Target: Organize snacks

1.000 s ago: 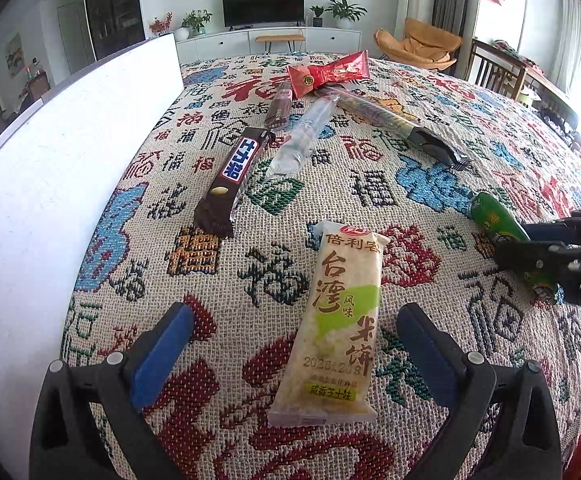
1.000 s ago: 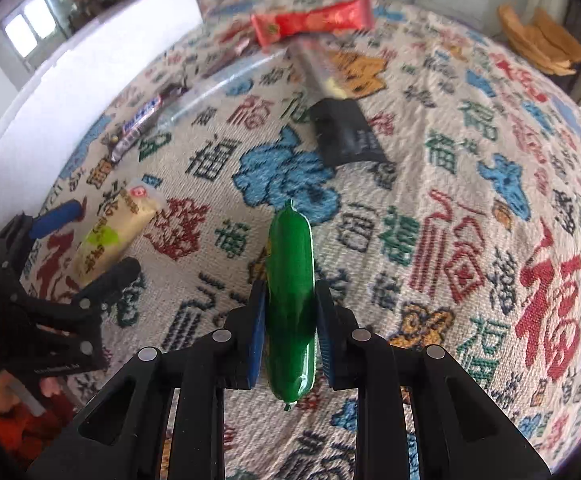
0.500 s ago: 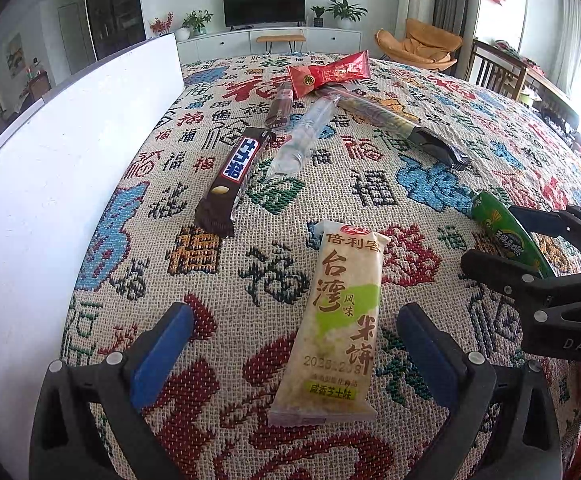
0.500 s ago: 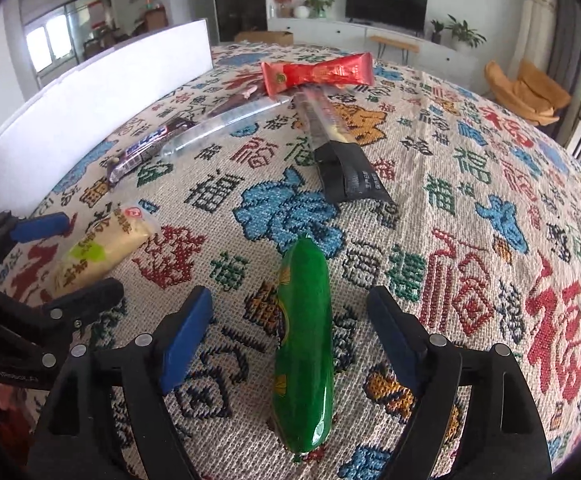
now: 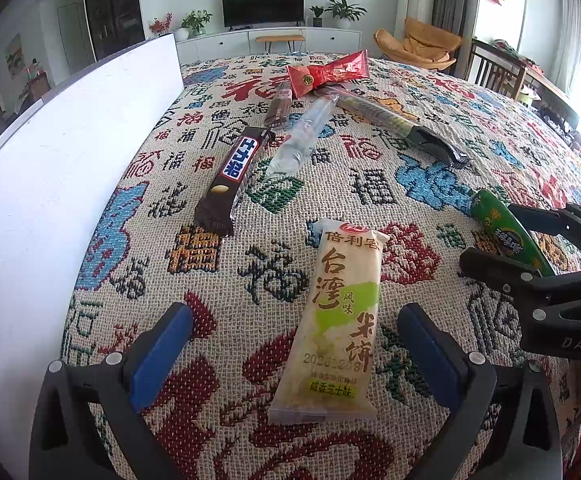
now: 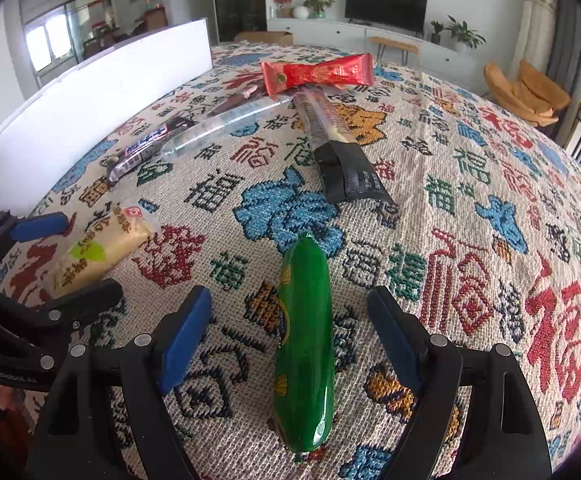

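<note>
A second ago the right gripper [image 6: 290,332] was clamped on the green sausage [image 6: 304,344]; its jaws have since spread wide, clear of it on both sides. The sausage now lies loose on the cloth [image 6: 470,200] between them.

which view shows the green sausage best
The right wrist view: the green sausage lies whole on the cloth between the open right gripper fingers. The left wrist view shows only its printed upper part at the edge, the rest hidden behind that gripper.
</note>
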Demonstrator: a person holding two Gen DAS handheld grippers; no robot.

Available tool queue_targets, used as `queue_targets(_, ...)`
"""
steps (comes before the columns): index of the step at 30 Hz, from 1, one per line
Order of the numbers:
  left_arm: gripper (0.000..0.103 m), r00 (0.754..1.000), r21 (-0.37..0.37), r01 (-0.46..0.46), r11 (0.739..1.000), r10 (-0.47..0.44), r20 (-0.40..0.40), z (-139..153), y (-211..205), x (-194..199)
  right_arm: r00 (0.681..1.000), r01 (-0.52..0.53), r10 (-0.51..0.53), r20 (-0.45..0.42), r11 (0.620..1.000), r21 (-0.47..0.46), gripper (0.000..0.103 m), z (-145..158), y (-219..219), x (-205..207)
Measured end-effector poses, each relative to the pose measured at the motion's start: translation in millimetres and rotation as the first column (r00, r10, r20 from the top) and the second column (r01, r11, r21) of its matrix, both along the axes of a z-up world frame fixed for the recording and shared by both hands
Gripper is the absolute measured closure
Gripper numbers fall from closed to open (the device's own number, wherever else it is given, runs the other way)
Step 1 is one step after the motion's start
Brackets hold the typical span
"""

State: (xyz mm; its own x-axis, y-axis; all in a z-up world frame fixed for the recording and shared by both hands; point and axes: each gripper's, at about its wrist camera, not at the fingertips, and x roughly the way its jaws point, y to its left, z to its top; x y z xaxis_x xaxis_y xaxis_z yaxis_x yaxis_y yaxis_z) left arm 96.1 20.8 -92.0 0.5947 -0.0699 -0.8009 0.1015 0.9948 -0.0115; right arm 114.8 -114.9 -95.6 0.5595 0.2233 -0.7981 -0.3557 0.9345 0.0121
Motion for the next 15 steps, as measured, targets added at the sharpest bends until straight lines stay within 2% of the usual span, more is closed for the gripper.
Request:
queue_targets(7, 0.0, 1.0, -0.001, 0.007, 1.0, -0.007, -0.008, -0.2, -0.6, -0.3, 1.0, -0.001, 0.001, -0.001, 1.0, 0.001, 0.02, -0.2, -0.2, -0.1)
queue_targets(12, 0.001, 0.991, -0.007, 0.073, 0.997, -0.074, -0.115, 4.3, -4.7, 5.9, 1.0, -0.001, 0.001, -0.001, 1.0, 0.0, 0.019, -0.4, 0.5, 0.7)
queue_targets(15, 0.001, 0.984, -0.028, 0.106, 0.994, -0.109, -0.14, 6.1, -7.9, 6.7, 1.0, -0.001, 0.001, 0.0, 1.0, -0.002, 0.019, -0.6, 1.0, 1.3)
